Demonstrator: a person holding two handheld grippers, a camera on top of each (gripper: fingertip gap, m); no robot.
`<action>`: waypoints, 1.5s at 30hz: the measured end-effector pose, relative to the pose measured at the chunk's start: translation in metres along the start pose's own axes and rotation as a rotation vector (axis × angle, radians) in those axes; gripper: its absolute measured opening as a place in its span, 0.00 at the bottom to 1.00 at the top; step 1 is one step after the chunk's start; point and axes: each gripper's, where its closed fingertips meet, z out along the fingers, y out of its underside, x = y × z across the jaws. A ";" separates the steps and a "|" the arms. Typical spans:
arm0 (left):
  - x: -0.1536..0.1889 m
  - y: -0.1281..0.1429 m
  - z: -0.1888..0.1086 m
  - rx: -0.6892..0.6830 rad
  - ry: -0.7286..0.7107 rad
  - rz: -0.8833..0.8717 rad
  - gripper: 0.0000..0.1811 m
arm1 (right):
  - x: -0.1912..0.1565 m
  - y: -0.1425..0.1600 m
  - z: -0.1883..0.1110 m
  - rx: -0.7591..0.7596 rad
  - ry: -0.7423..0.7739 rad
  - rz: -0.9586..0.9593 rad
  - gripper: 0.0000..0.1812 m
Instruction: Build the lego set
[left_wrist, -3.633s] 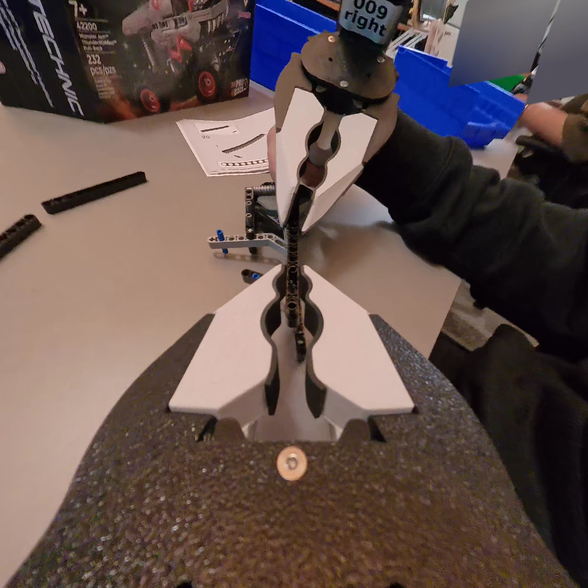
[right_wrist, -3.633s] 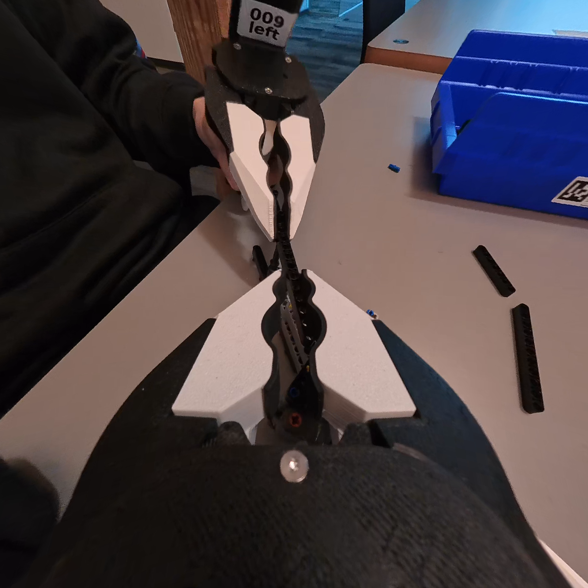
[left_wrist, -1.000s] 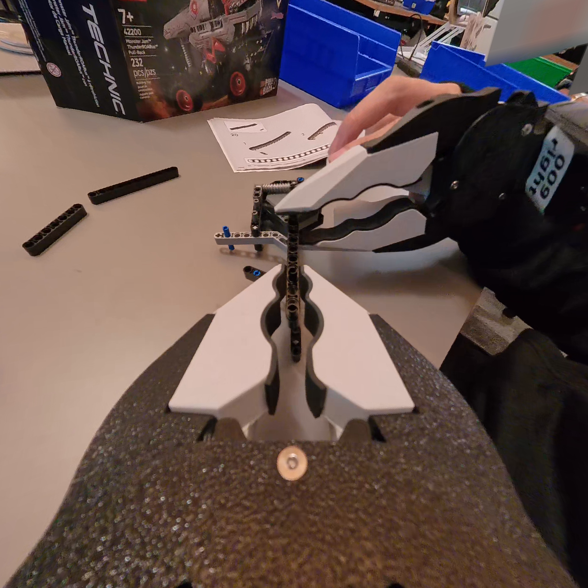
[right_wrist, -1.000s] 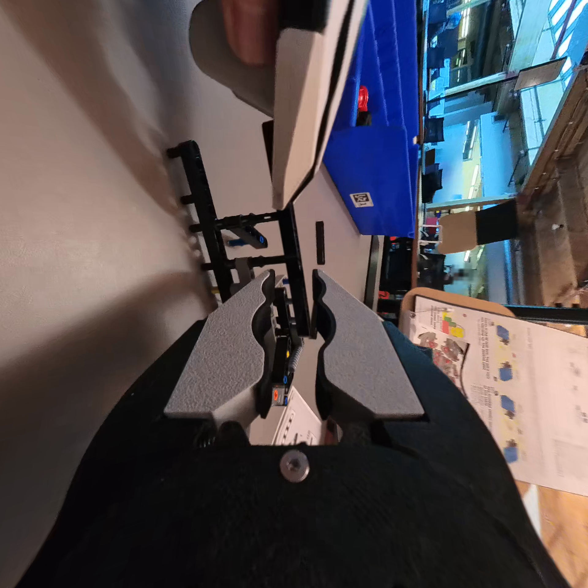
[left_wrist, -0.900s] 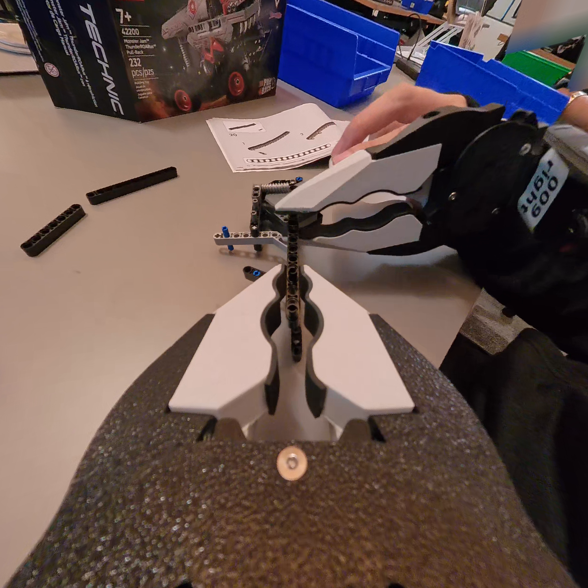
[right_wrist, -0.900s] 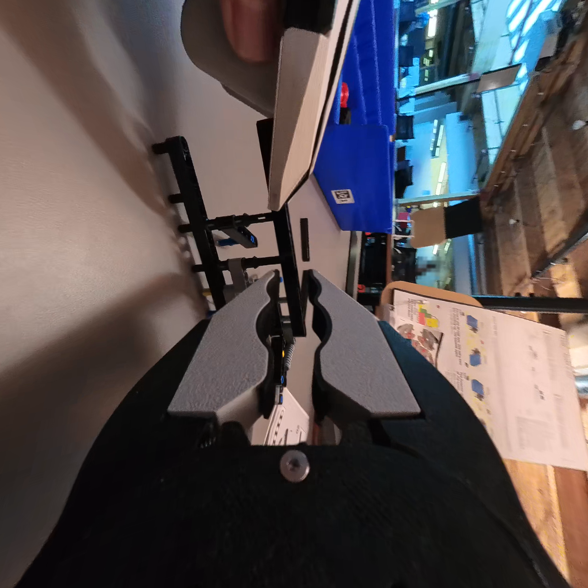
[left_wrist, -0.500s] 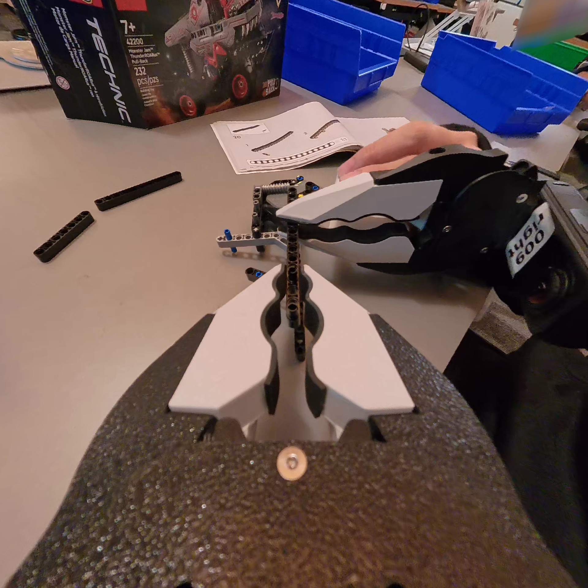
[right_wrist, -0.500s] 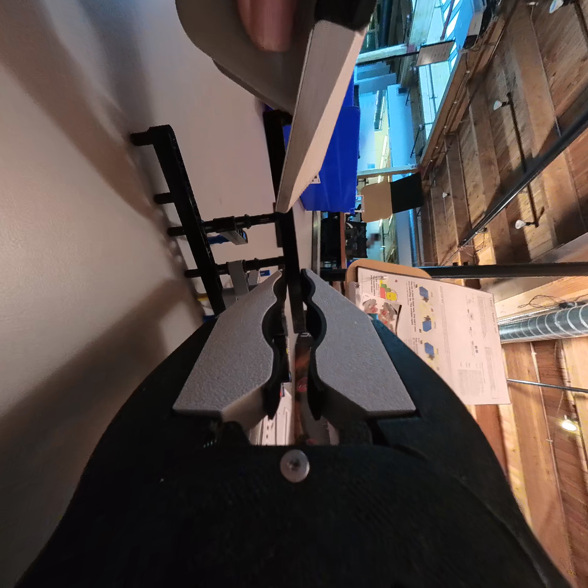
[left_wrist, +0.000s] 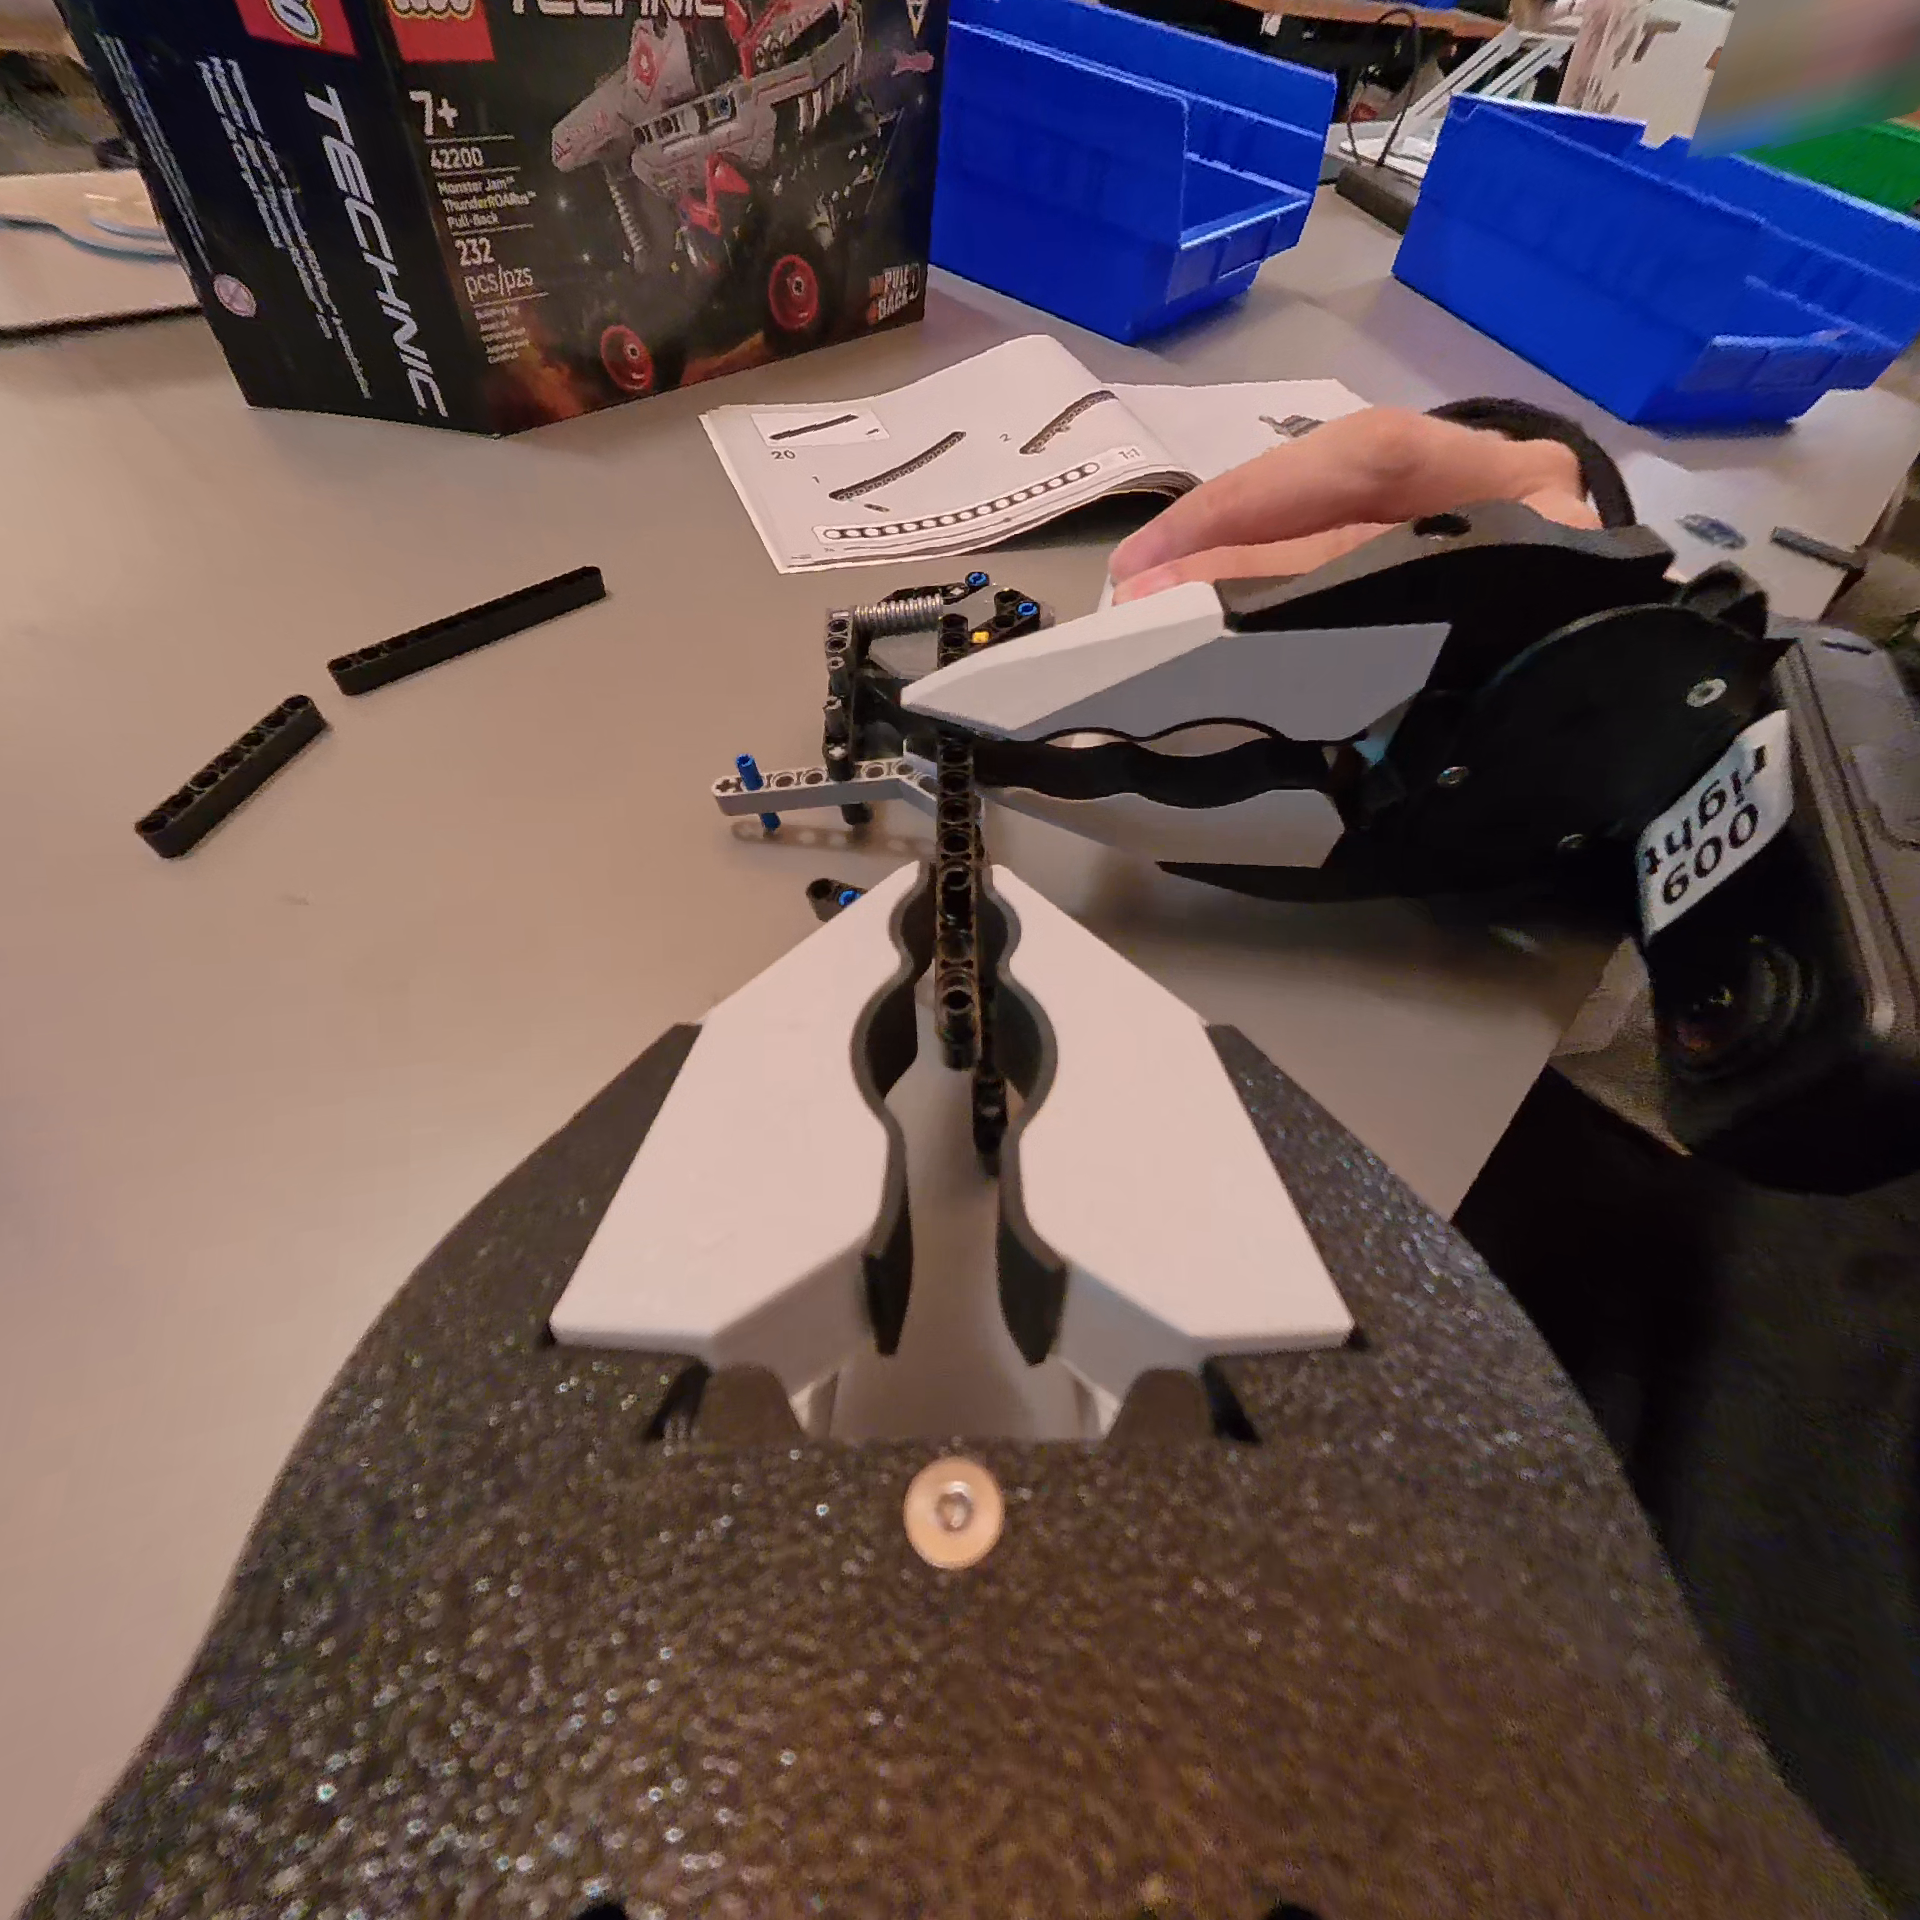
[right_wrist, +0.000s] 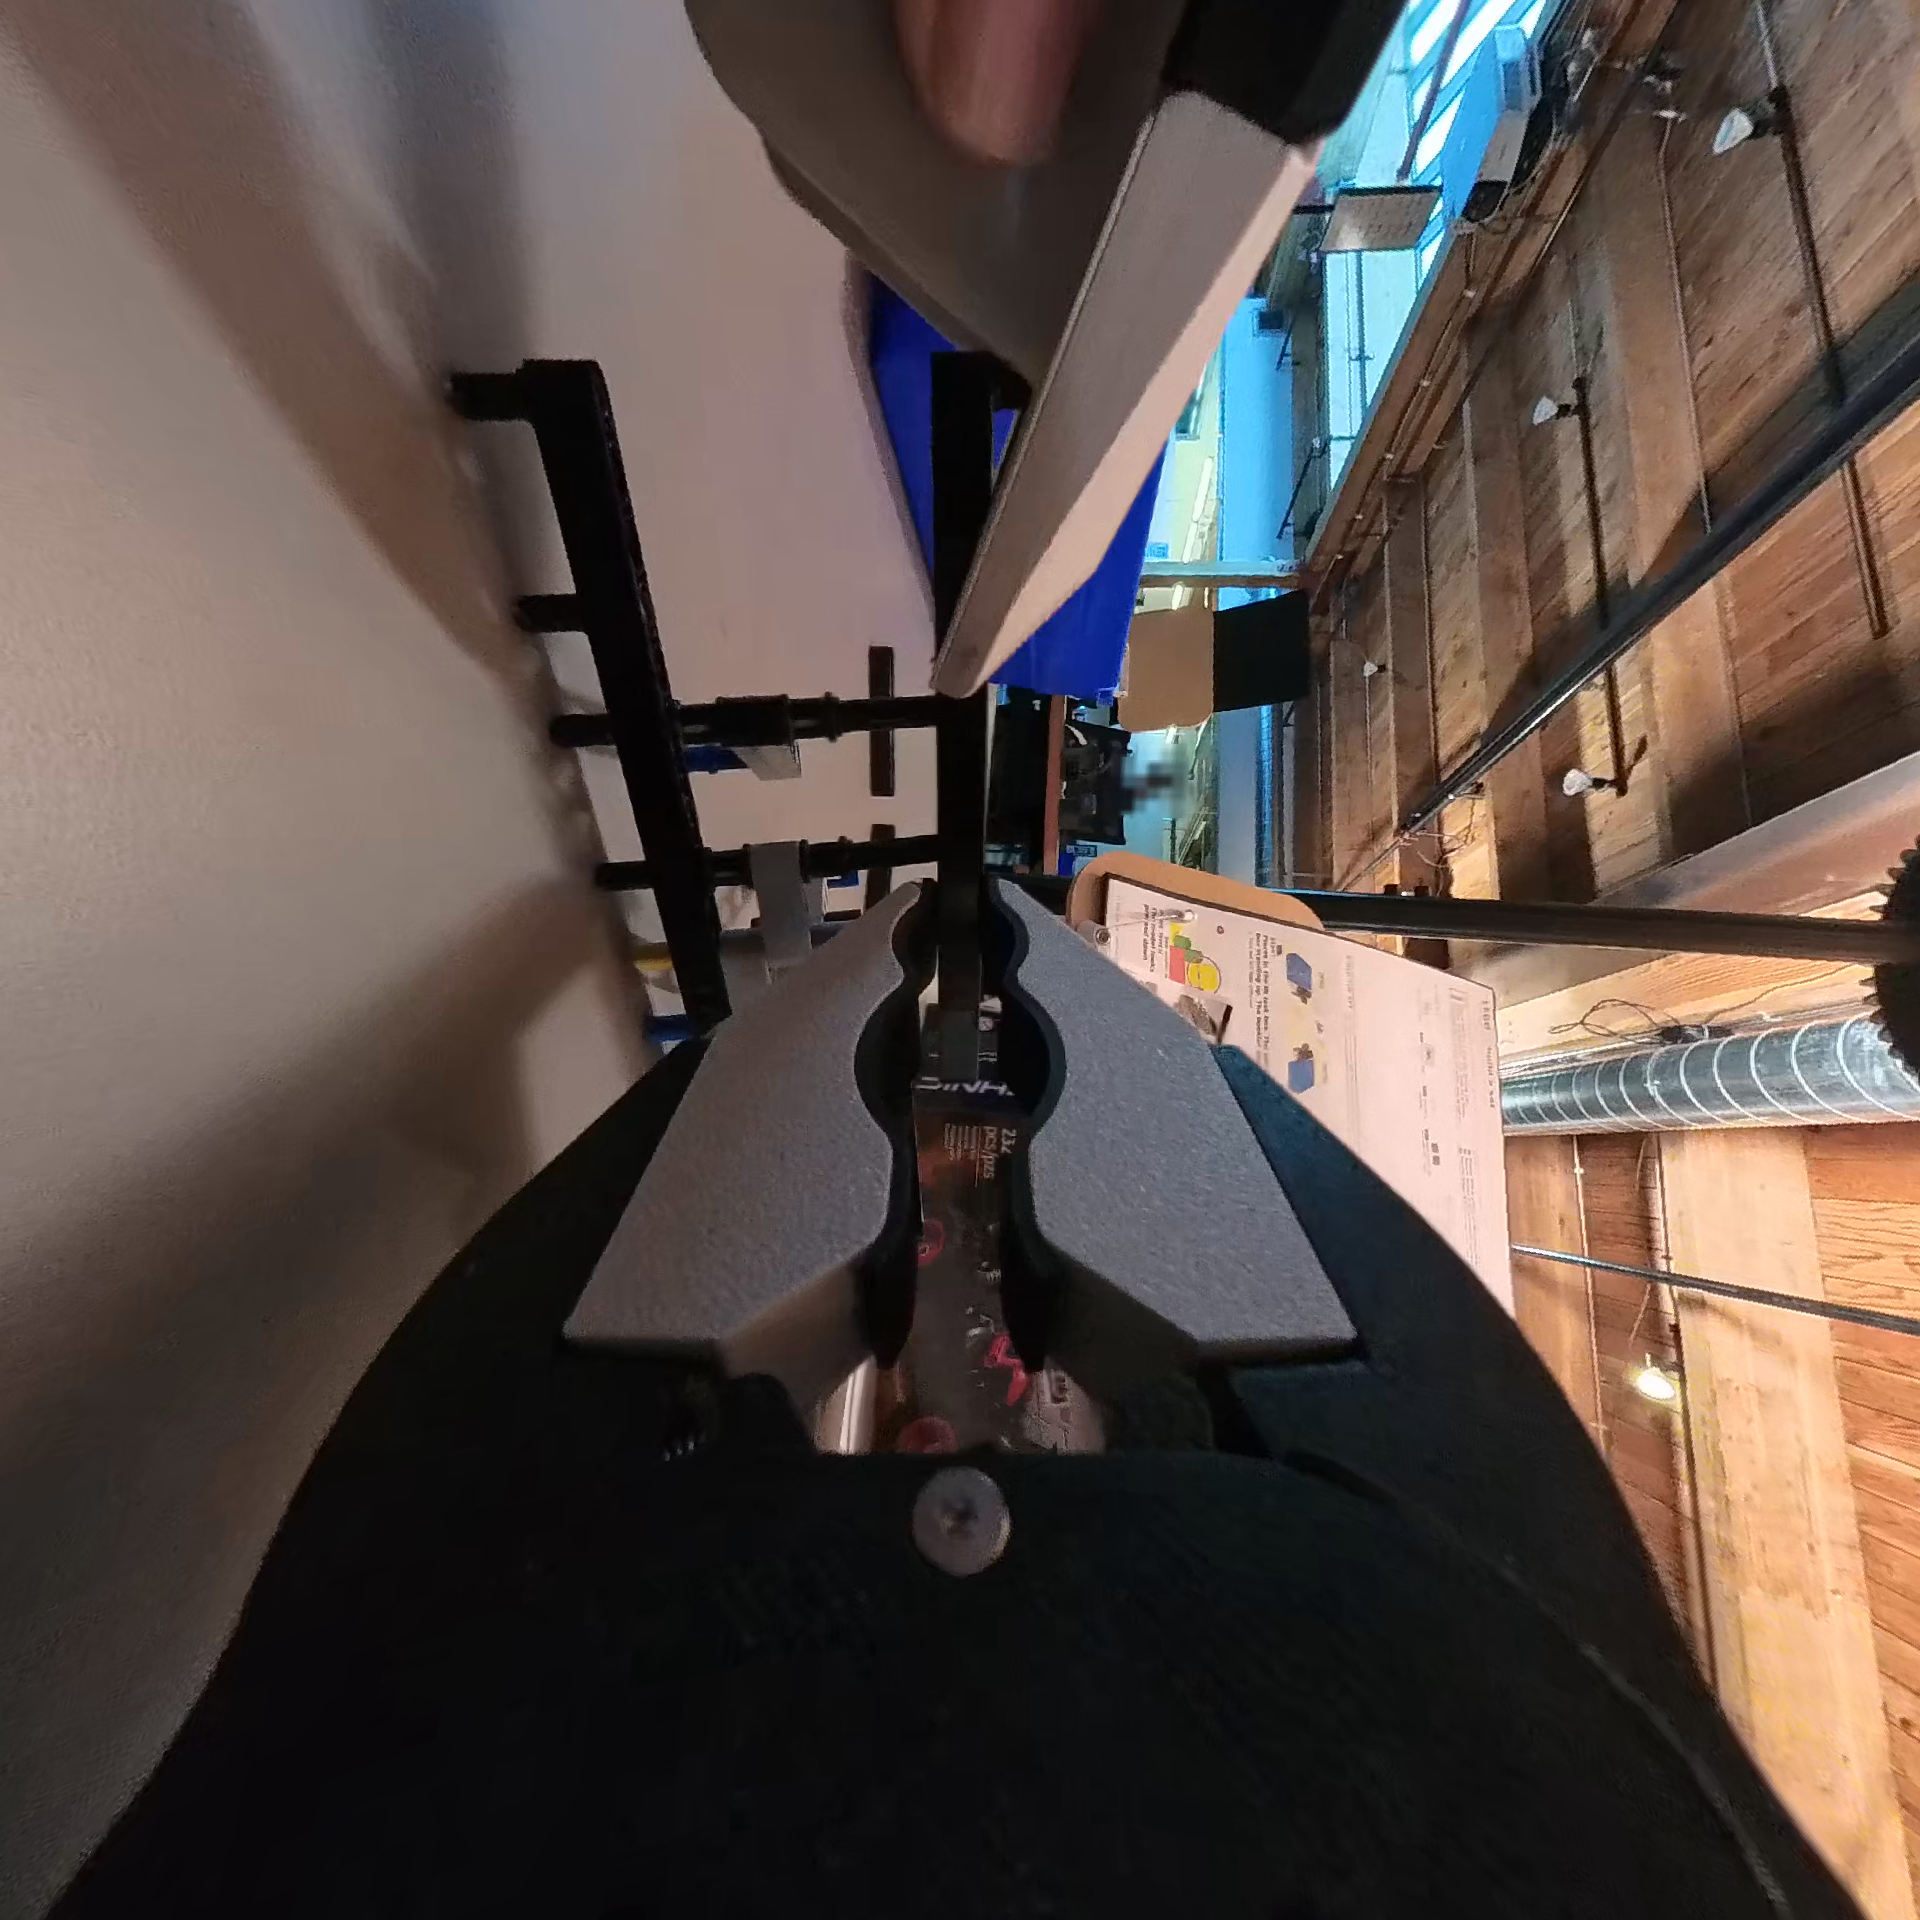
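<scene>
My left gripper is shut on a long black beam that points away from me over the grey table. The beam's far end joins a small assembly with a black frame, a spring, blue pins and a grey beam. My right gripper comes in from the right, turned on its side, with its tips closed on that beam next to the assembly. In the right wrist view my right gripper pinches the beam. A left finger shows above, and a parallel black beam lies beside.
A Lego box and an open instruction booklet lie behind the assembly. Two loose black beams lie at the left. A small black piece with a blue pin lies near my fingertips. Blue bins stand at the back. The table edge is at the right. My right fingertips sit around 4 cm from my left ones.
My right gripper turned from facing me to lying on its side, opened, then closed on the beam near the assembly. My left gripper kept its hold on the beam.
</scene>
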 end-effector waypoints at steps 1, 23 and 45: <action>0.000 0.000 0.000 0.002 -0.008 0.018 0.03 | 0.000 0.000 0.000 -0.001 0.003 -0.008 0.02; 0.000 0.003 -0.002 0.007 0.041 -0.157 0.03 | 0.002 -0.004 0.003 -0.013 0.041 -0.052 0.03; 0.008 0.004 0.000 0.002 -0.022 -0.043 0.03 | -0.001 -0.001 -0.004 -0.051 -0.087 -0.002 0.02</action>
